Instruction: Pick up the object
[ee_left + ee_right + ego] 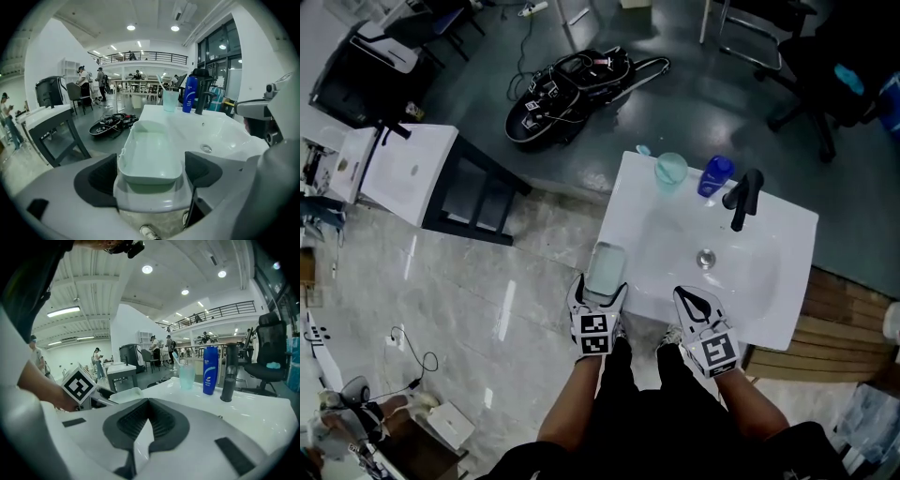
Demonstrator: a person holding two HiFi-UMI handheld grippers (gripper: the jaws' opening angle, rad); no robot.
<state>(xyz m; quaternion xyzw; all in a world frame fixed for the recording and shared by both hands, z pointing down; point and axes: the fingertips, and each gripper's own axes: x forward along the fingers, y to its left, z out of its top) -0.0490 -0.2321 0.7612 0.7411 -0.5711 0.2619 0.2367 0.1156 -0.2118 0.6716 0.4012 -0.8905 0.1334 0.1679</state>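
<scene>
A pale green oblong tray (606,267) lies on the near left corner of the white sink (787,234). My left gripper (601,287) stands open around the tray's near end. In the left gripper view the tray (150,154) sits between the two dark pads (98,180), with a thin gap on either side. My right gripper (690,296) is shut and empty, its tip over the sink's front edge, right of the tray. In the right gripper view its jaws (149,420) meet at the tip, and the tray (123,395) shows to the left.
At the back of the sink stand a translucent cup (671,171), a blue bottle (715,175) and a black faucet (742,197); the drain (705,258) is in the basin. A black bundle of gear (567,89) lies on the floor, and a white table (403,169) stands at the left.
</scene>
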